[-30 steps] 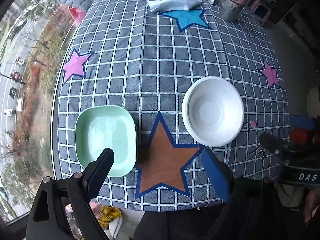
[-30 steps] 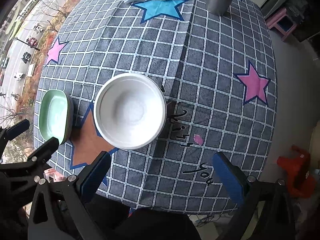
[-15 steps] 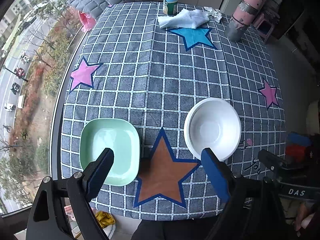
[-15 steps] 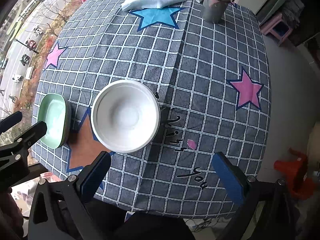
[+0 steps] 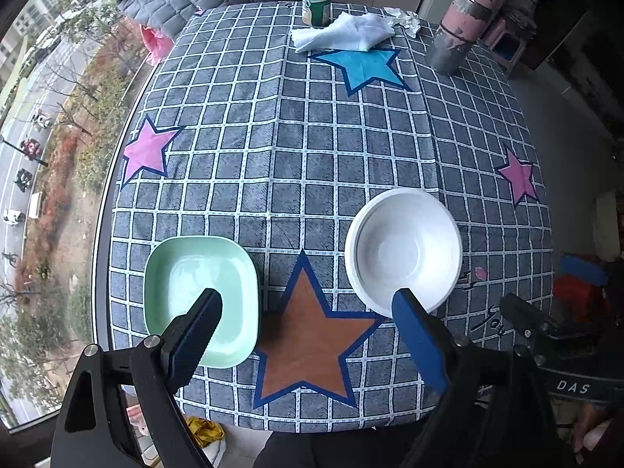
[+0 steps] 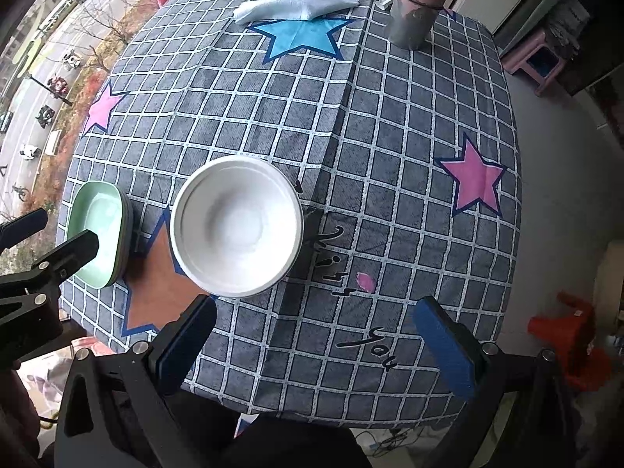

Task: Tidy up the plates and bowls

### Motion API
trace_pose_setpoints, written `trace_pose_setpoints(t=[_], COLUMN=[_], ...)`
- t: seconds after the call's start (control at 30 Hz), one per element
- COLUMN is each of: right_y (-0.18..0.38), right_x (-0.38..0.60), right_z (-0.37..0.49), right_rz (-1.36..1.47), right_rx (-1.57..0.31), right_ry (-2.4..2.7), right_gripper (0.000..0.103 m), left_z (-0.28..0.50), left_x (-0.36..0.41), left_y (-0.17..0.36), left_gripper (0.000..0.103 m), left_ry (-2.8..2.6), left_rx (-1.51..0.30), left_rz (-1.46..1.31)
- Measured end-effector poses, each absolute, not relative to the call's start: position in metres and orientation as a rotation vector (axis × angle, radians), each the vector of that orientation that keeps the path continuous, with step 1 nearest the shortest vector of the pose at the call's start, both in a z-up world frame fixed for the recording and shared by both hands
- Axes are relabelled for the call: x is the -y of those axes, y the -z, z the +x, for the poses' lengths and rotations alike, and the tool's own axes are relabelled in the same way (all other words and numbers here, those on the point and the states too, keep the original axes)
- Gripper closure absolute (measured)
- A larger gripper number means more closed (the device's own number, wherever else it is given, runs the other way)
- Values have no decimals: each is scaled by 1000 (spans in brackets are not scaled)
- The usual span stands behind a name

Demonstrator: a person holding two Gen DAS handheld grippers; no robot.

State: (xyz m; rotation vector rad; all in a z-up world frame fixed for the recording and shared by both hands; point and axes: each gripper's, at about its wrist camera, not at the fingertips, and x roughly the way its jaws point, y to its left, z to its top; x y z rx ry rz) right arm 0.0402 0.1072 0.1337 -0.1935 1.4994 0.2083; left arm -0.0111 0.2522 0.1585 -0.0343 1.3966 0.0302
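Star-patterned desk (image 5: 312, 163): both hand-held grippers, left (image 5: 308, 321) and right (image 6: 312, 325), are hovering open, pointing down near its front edge over green plate (image 5: 201, 296) and white bowl (image 5: 403, 247).

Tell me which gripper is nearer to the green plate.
Left. The left gripper hangs above the green plate, one finger over it; the right gripper is beyond the white bowl.

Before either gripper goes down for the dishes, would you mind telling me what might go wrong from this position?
1. The green dish sits close to the table's window-side edge; a clumsy push from the left gripper could slide it off.
2. The white bowl has a wide, smooth rim; the right gripper, open above the cloth, may slip unless it pinches the wall.
3. The loose tablecloth shows a fold beside the bowl, so dragging could bunch it.
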Motion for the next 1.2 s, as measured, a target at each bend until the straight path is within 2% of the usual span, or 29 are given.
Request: trace_pose_setpoints(t=[0.23,0.83,1.0,1.1,1.2], right_y=[-133,-98,-93,-87,-78], right_x=[-109,-134,-130,-123,-117], right_z=[42,51,58,64,70], right_rz=[-213,-386,-371,-329,-302], right_rx=[-1474,-1435,-1430,-1453,-1486], right_ry=[-232,-332,-340,-330,-311], right_gripper=[0,0,0,11,13], left_z=[-8,30,40,45,47], left_x=[-247,-216,-222,-226,-228], left_y=[-152,-94,-83,-76,-71], left_gripper=[12,12,16,22,22], left_ry=[-11,-18,0,-21,-26], left_rx=[-1405,-1513,-1540,-1554,-1567], left_rz=[-41,-46,-110,-106,-98])
